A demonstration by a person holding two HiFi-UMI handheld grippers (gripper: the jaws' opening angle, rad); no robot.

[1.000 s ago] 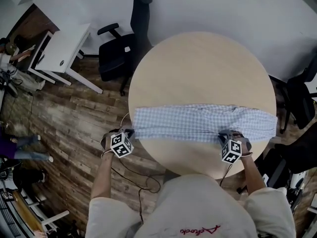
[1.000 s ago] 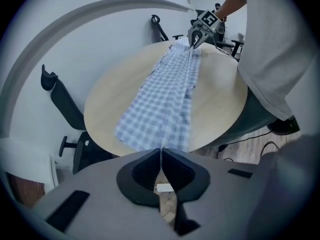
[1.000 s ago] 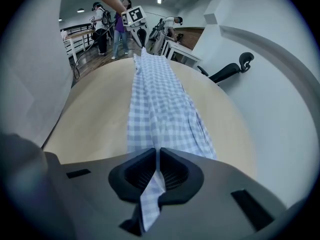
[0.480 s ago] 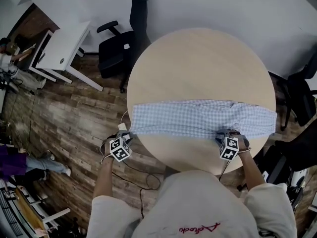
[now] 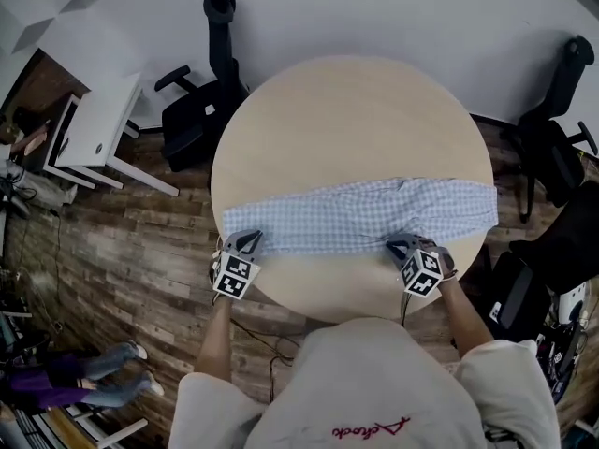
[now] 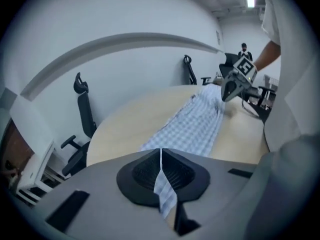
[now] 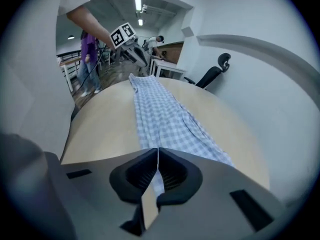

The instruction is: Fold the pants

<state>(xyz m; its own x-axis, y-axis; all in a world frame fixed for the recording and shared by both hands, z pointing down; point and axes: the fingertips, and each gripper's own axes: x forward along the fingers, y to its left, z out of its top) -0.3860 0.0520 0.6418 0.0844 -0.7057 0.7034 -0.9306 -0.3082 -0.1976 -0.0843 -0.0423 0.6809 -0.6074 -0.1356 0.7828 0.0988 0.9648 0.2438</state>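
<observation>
Blue-and-white checked pants (image 5: 360, 215) lie stretched in a long strip across the round wooden table (image 5: 346, 110), the right end a little farther back. My left gripper (image 5: 249, 241) is shut on the near left edge of the pants (image 6: 195, 126); a fold of cloth shows between its jaws (image 6: 161, 156). My right gripper (image 5: 398, 246) is shut on the near edge toward the right, with cloth pinched between its pads (image 7: 158, 159). Both pairs of jaws have just been closing on the fabric. Each gripper view shows the other gripper at the strip's far end (image 6: 227, 91) (image 7: 140, 56).
Black office chairs stand behind the table at the left (image 5: 192, 120) and at the right (image 5: 552, 138). A white desk (image 5: 89, 124) is at the far left on the wooden floor. A person's legs (image 5: 84, 382) show at the lower left.
Both grippers let go of the near edge and took hold of it again. The left gripper moved from beside the table's rim in over the table. The strip now lies slanted.
</observation>
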